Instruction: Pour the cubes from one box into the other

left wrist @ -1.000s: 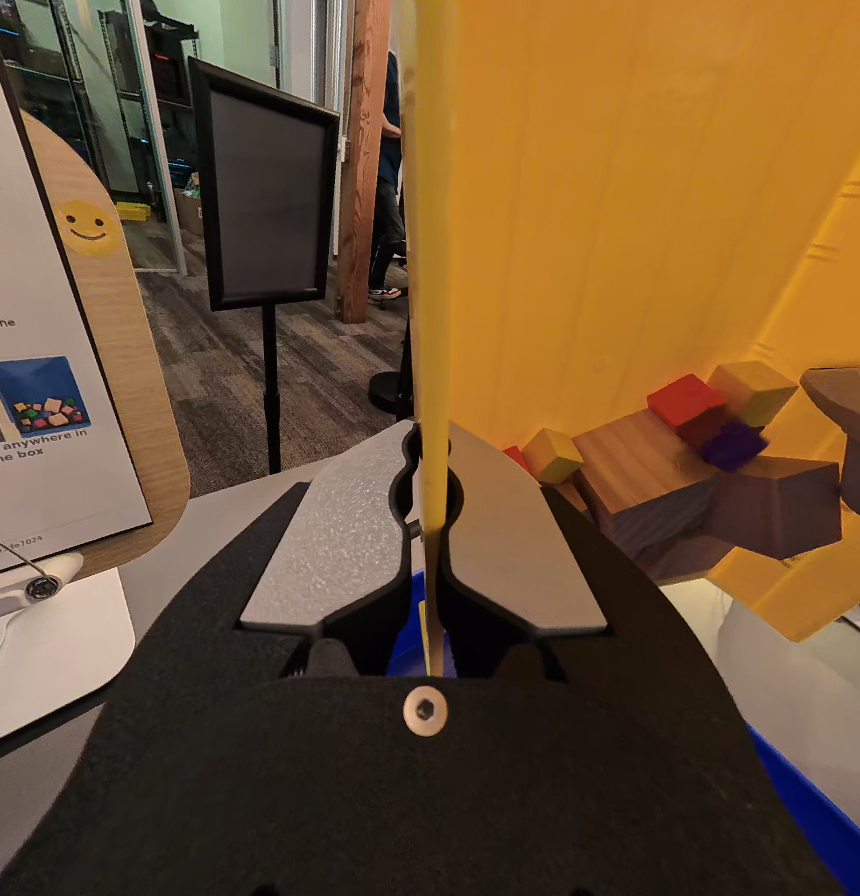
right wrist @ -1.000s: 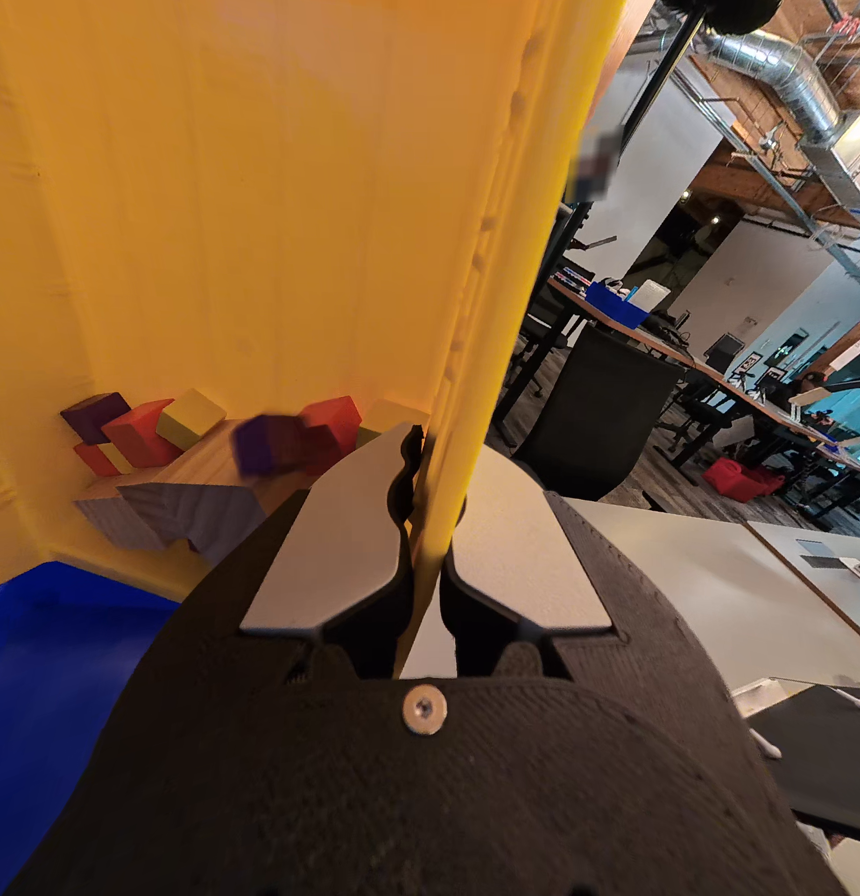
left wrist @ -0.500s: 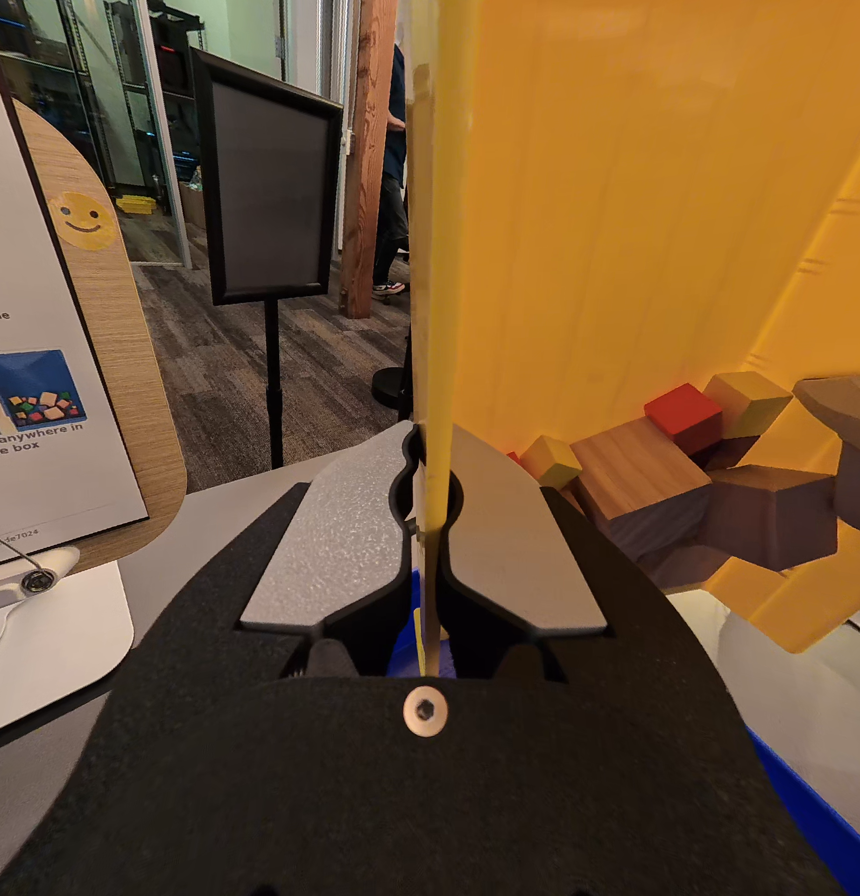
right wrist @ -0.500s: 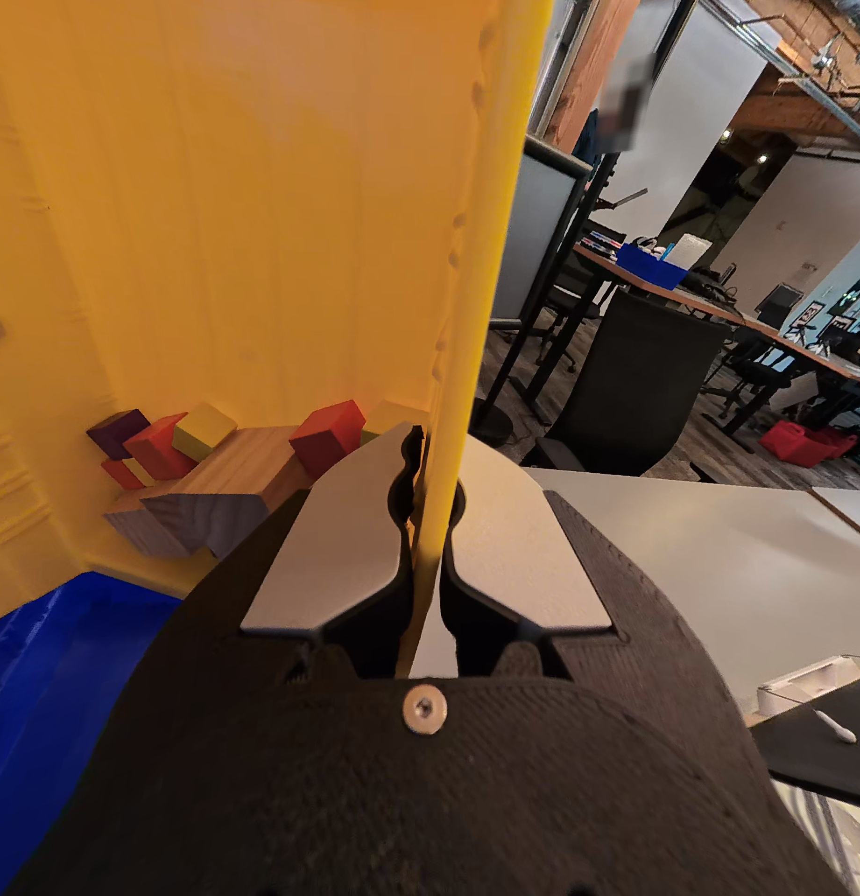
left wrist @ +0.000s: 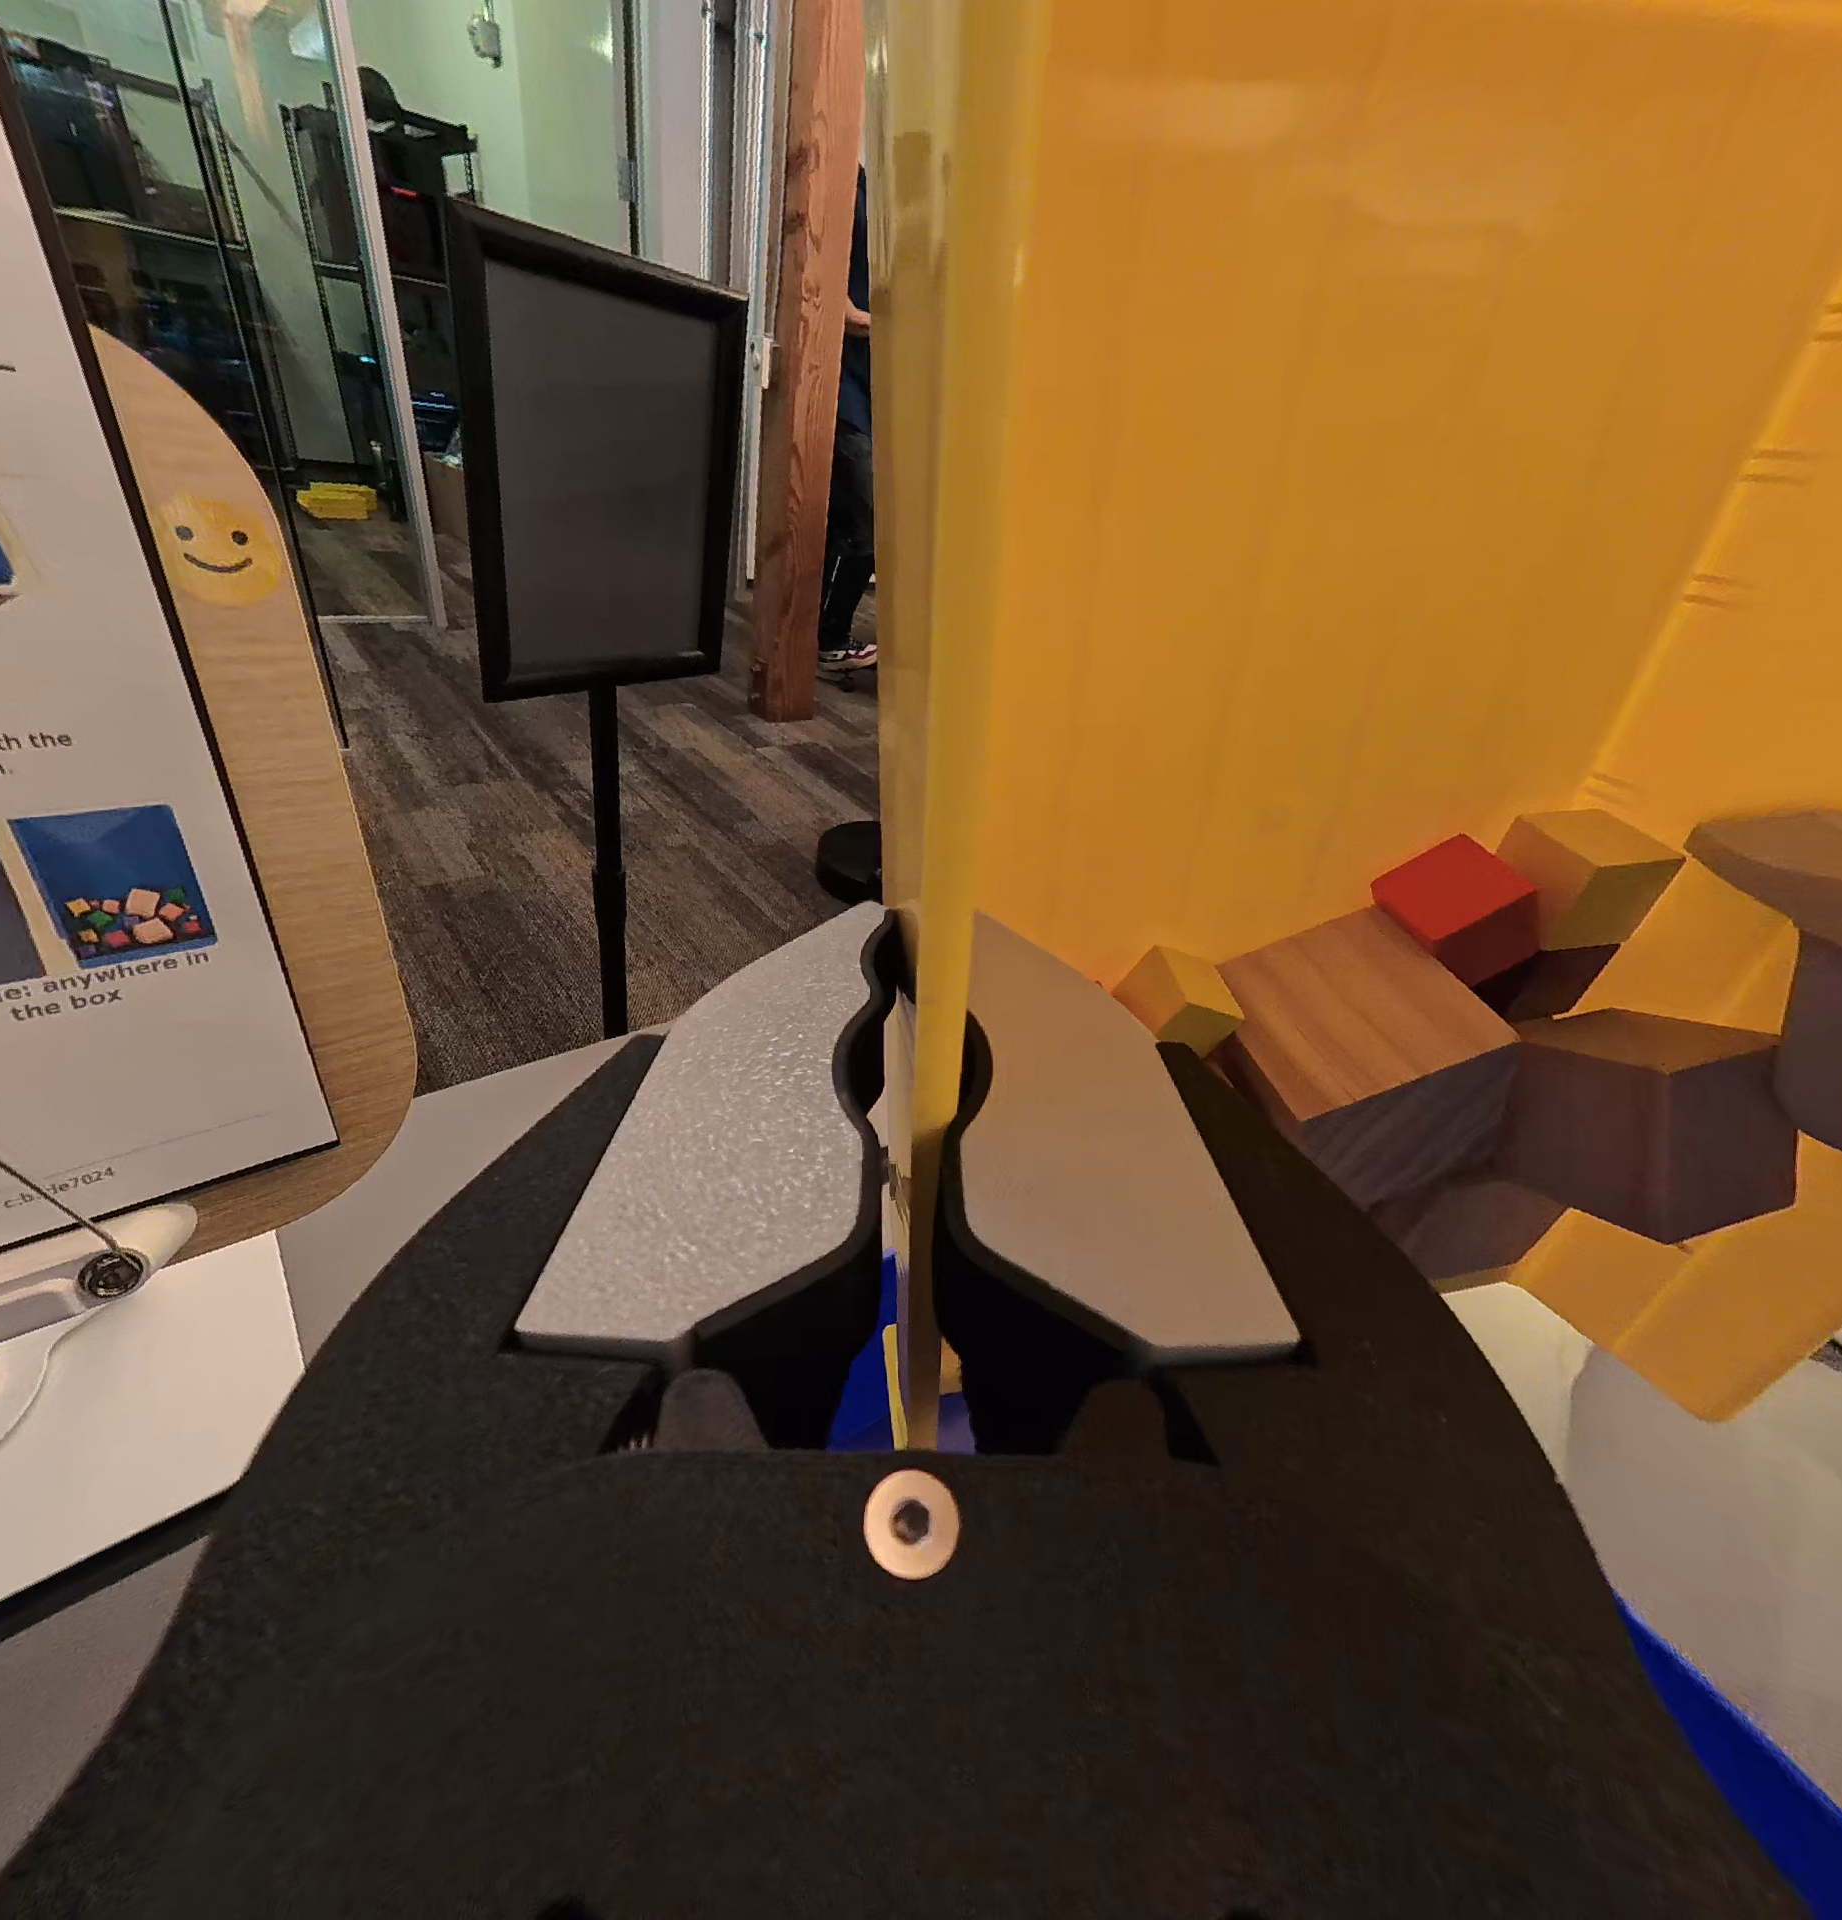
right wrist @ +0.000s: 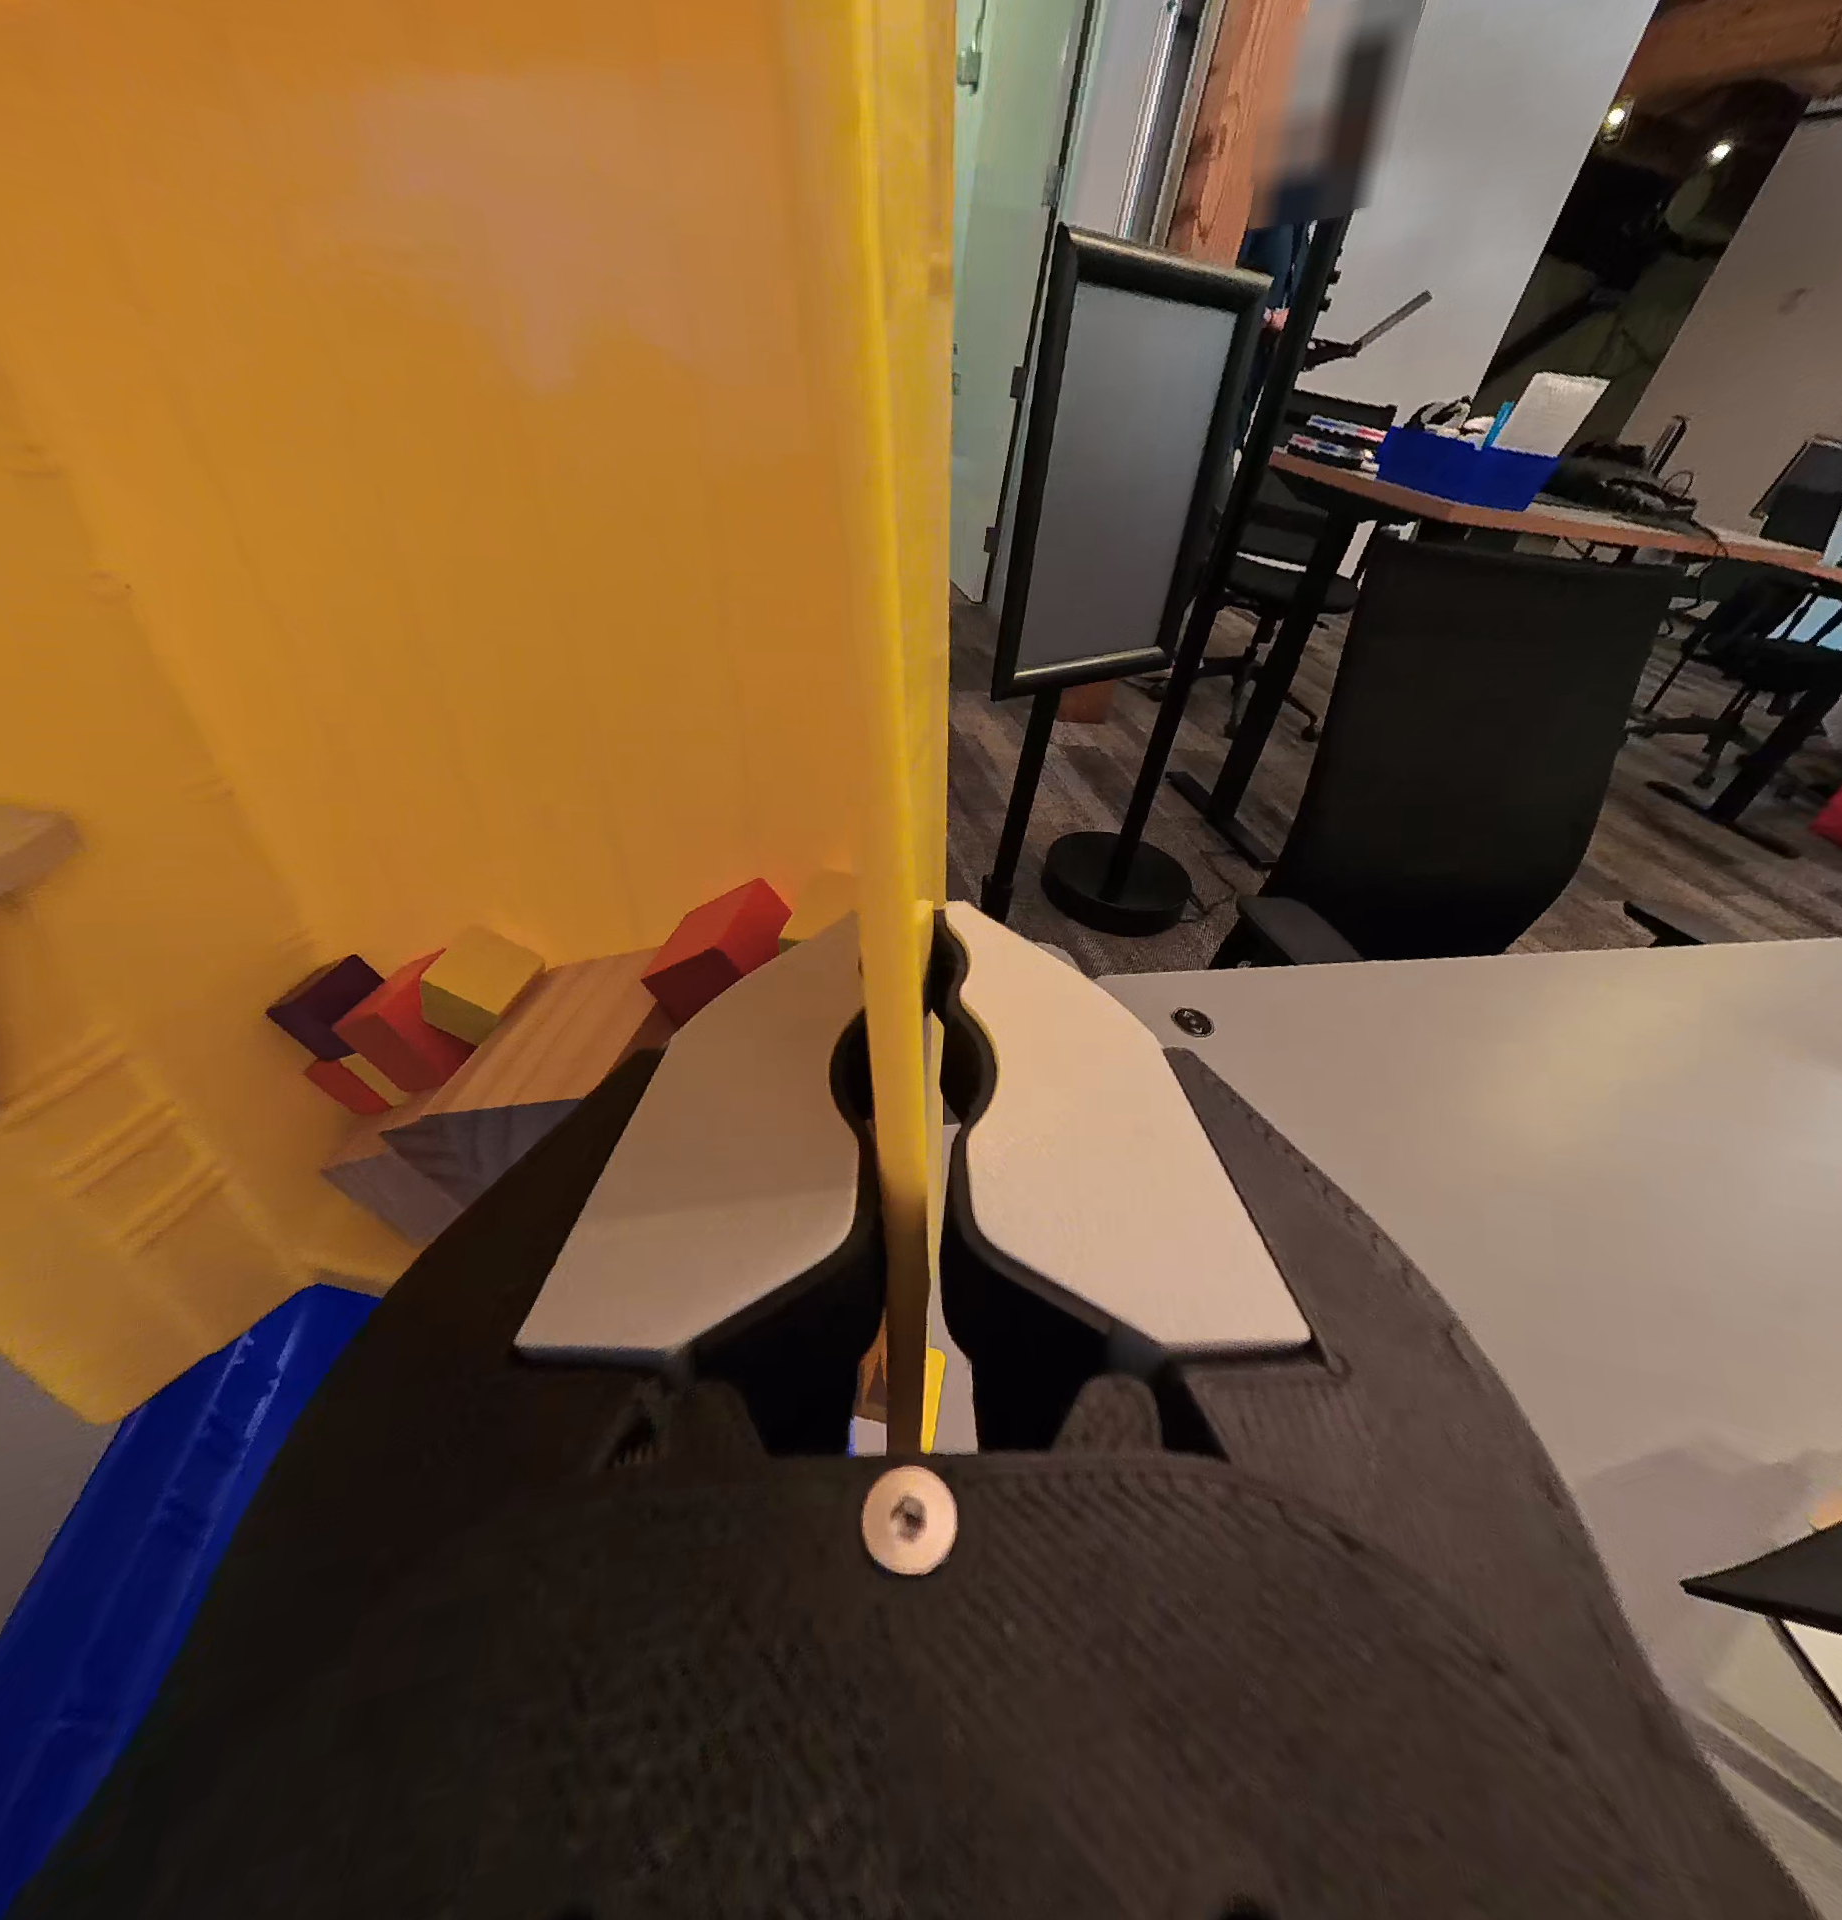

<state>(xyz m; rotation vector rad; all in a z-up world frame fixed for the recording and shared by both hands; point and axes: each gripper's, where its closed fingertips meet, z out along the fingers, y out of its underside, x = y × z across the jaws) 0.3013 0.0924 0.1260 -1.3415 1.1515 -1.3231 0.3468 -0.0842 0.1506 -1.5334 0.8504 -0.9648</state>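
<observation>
Each hand-held gripper — left (left wrist: 922, 1091), right (right wrist: 901, 1091) — is clamped on a wall of the tilted yellow box (left wrist: 1364, 468). Cubes (right wrist: 418, 1023) bunch at its low corner; the blue box (right wrist: 117, 1558) sits below — a steeper tip could spill some past it.

Cubes (left wrist: 1353, 1018) in box (left wrist: 1364, 468), above other box (right wrist: 117, 1558)
</observation>
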